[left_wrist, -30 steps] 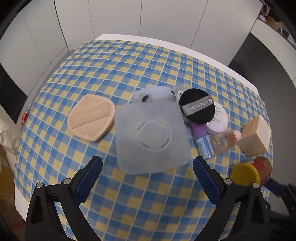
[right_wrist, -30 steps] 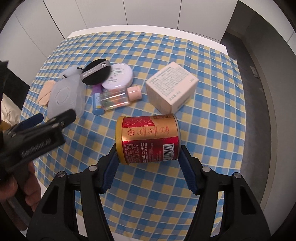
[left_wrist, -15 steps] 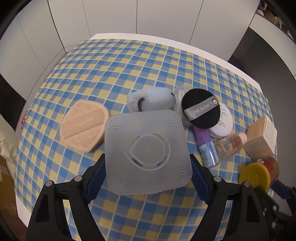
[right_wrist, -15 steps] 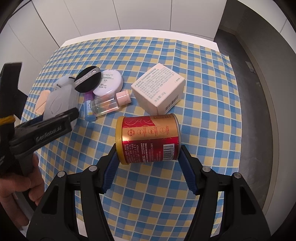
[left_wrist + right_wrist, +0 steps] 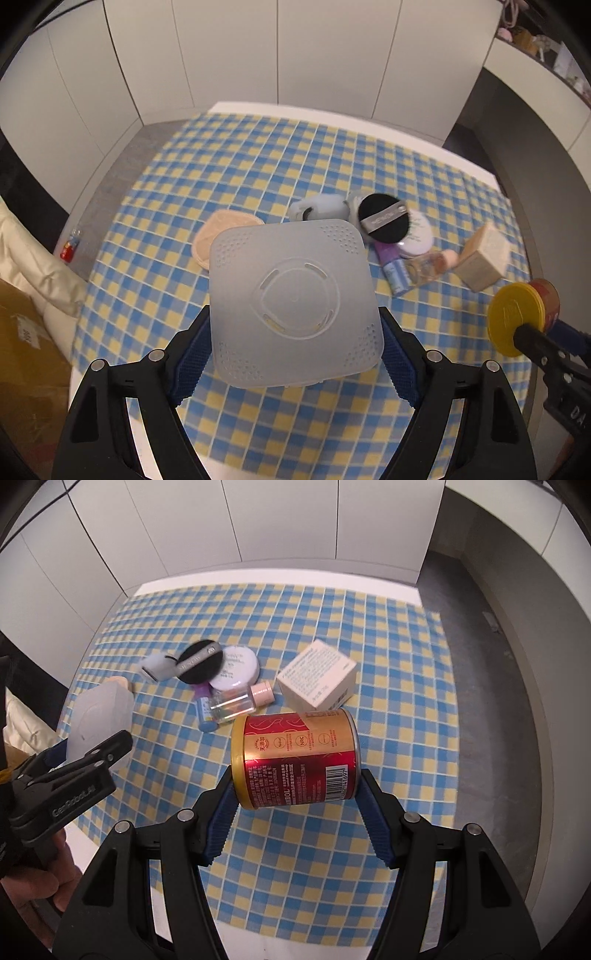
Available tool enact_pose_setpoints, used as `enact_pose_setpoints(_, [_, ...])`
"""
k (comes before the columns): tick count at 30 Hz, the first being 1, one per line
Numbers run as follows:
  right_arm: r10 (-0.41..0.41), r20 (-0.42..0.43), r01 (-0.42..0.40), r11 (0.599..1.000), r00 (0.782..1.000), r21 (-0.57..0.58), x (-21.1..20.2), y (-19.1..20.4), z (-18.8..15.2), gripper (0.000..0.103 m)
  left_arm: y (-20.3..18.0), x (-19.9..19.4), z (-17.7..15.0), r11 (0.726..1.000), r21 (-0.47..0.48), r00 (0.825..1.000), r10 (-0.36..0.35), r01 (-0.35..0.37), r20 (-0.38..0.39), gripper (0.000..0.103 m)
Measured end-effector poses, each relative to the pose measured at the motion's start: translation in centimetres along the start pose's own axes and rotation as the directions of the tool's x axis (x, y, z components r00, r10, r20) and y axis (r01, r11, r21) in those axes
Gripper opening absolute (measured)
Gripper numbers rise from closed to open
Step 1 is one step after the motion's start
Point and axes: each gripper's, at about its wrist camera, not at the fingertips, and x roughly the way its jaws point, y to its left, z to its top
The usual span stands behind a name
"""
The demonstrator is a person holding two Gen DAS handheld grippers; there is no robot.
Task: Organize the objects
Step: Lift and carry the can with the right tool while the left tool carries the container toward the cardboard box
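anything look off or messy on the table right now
The toiletries sit in a jumble: the black puff lies across the white compact, and the clear bottle lies on its side. No spill shows.

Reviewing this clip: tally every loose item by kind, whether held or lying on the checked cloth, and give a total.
Translucent square lid, in left claw: 1
Tin can, in right claw: 1
Powder puffs, beige and black: 2
Round white compact: 1
Small bottles, clear and purple-blue: 2
Carton box: 1
Translucent grey piece: 1
Total: 9
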Motion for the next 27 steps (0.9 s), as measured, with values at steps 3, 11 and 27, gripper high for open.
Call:
enact_pose_setpoints(3, [-0.001, 0.02, 0.001, 1.0, 1.0, 0.01, -1.6, -0.1, -0.1, 0.065, -0.2, -2.0, -0.2, 1.0, 0.003, 1.0, -0.015, 0.015, 0.014, 0.083])
enact_pose_setpoints(11, [0.005, 0.06, -0.005, 1.0, 0.998, 0.004, -5.8, 0.3, -1.1, 0.065, -1.3, -7.3, -1.7, 0.997, 0.026, 0.996, -0.072, 0.071, 0.059, 0.083])
enact_pose_setpoints(27, [0.016, 0.129, -0.017, 1.0, 0.991, 0.006, -12.6, 0.7, -4.2, 0.065, -1.5, -16.0, -4.2, 0.99, 0.09, 0.98, -0.122, 0.109, 0.157, 0.083])
